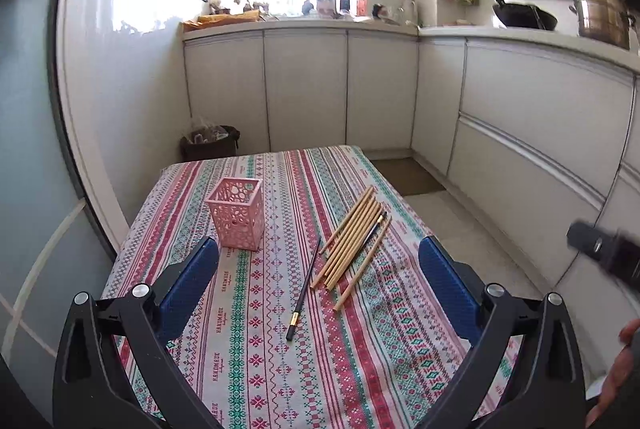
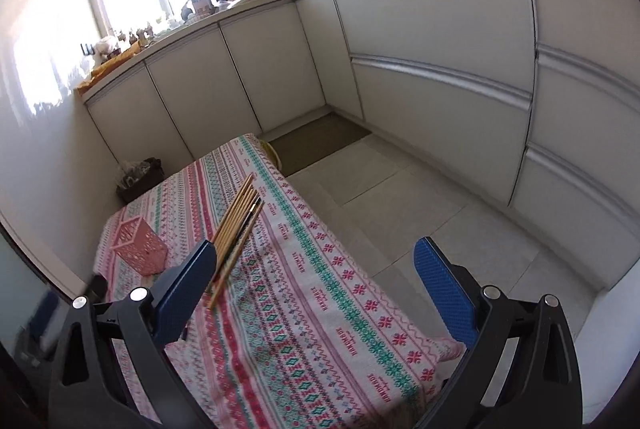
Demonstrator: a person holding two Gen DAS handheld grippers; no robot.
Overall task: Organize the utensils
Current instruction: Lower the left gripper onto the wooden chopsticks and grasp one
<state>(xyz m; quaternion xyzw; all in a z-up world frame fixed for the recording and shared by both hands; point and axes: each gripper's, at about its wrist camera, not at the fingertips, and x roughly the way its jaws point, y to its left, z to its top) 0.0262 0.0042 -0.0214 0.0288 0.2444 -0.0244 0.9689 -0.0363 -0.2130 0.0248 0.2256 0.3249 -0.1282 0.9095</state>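
Both the left gripper point(image 1: 318, 269) and right gripper point(image 2: 314, 269) gape, released; chopsticks point(image 1: 352, 237) lie centre frame, right of the pink holder point(image 1: 237, 215).

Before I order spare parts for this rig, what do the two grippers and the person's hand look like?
Both the left gripper and right gripper have black angular plastic arms with silver round bolt heads and blue, dot-textured finger pads. No cables or markings are visible. A bare hand shows at the edge of the left view.
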